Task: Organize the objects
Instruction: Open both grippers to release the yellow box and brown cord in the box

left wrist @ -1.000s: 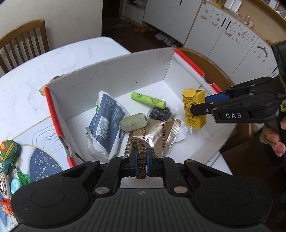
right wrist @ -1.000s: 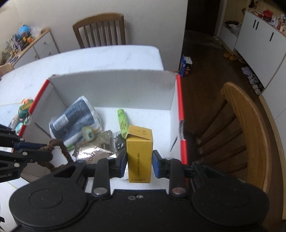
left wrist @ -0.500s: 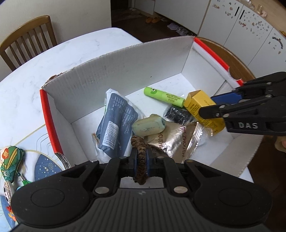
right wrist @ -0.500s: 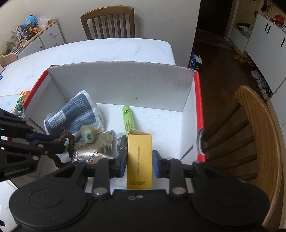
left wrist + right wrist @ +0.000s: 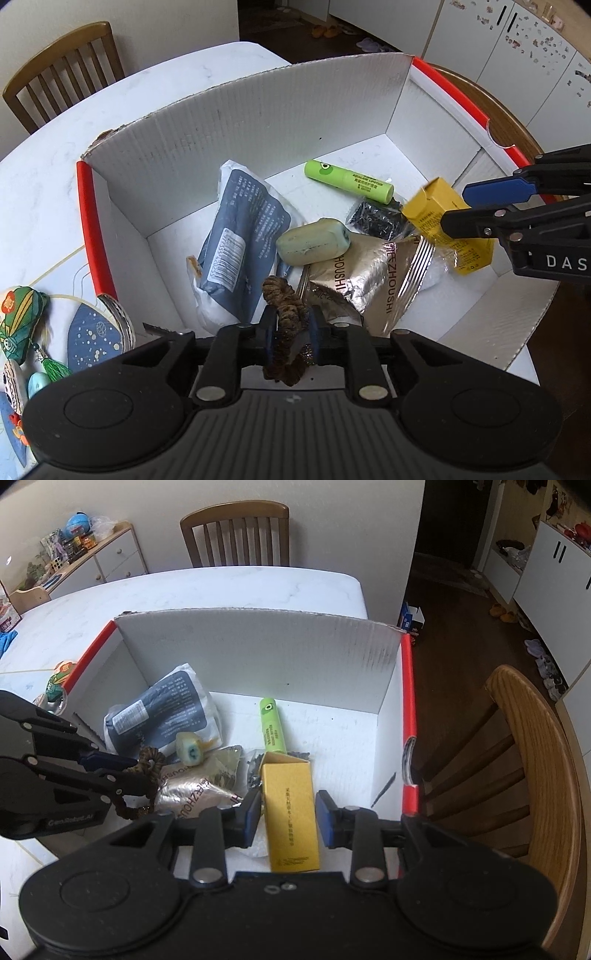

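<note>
1. Left gripper point(image 5: 291, 334): jaws closed tight on a brown braided hair tie point(image 5: 286, 328), which loops up and down between the blue pads. It sits above the near edge of the white cardboard box point(image 5: 258, 122).
2. Right gripper point(image 5: 286, 814): jaws parted. The yellow carton point(image 5: 291, 812) lies tilted between the pads; a gap shows on the right pad's side, and contact on the left side cannot be judged. In the left wrist view the carton point(image 5: 448, 225) appears blurred, over the right part of the box floor.
3. Box contents, near part: silver foil snack pouch point(image 5: 373, 280), partly under a pale green soap-like bar point(image 5: 313, 246). A grey-blue printed packet point(image 5: 240, 243) lies to the left, touching the bar.
4. Middle: small clear bag of dark pieces point(image 5: 380, 221), just beside the carton.
5. Further back: lime green tube point(image 5: 349, 181), lying flat on the box floor, well apart from the back wall.
6. Box has red-edged side flaps and rests on a white marble-patterned worktop point(image 5: 37, 184).
7. Left of the box on the worktop: a green embroidered charm with tassel point(image 5: 22, 325).
8. Beyond: wooden chair point(image 5: 236, 531) at the far side of the worktop.
</note>
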